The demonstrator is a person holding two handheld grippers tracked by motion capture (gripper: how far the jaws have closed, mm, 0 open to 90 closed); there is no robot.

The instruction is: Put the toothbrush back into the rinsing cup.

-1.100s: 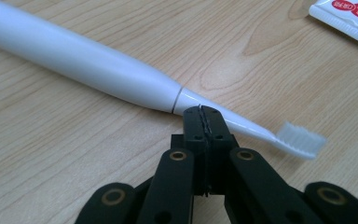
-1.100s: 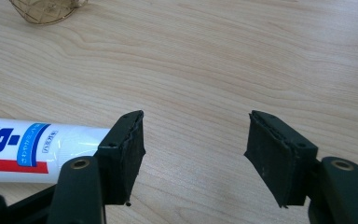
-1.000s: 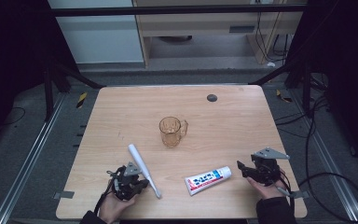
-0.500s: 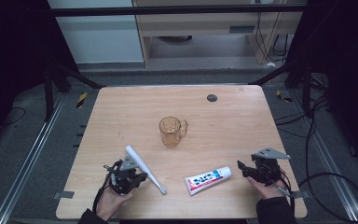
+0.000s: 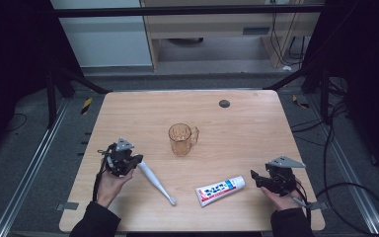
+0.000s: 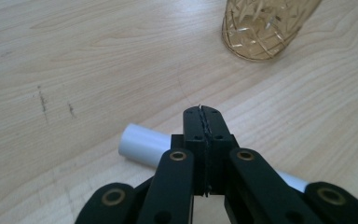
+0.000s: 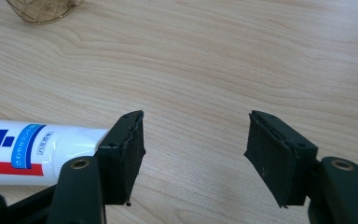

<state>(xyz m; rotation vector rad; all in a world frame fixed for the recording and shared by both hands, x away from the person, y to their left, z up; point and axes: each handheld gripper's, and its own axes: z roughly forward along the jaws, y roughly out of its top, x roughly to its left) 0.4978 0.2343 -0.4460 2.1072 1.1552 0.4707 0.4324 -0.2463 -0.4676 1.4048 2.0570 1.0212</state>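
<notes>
- Since the earlier frame, the left gripper (image 5: 137, 160) had shifted from near the front edge toward the left side and up the worktop (image 5: 237, 123); the white toothbrush (image 5: 156, 180) had swung with it, its free end now pointing at the front edge.
- Left gripper's jaws stood fully together, closed on nothing, with the toothbrush handle (image 6: 142, 144) lying beneath them, apparently touching the gripper's underside.
- Right gripper (image 5: 254, 178) had kept its place, jaws wide and empty, just beside the cap end of the toothpaste tube (image 5: 220, 189).
- Risk: further nudging with closed jaws could roll the toothbrush toward the front edge or into the tube.
- Risk: a sweep toward the centre could tip the amber glass mug (image 5: 181, 138), which stood upright, well apart.
- Count: one toothbrush, one toothpaste tube, one mug, two grippers, one dark round disc (image 5: 224, 103) at the far side.
</notes>
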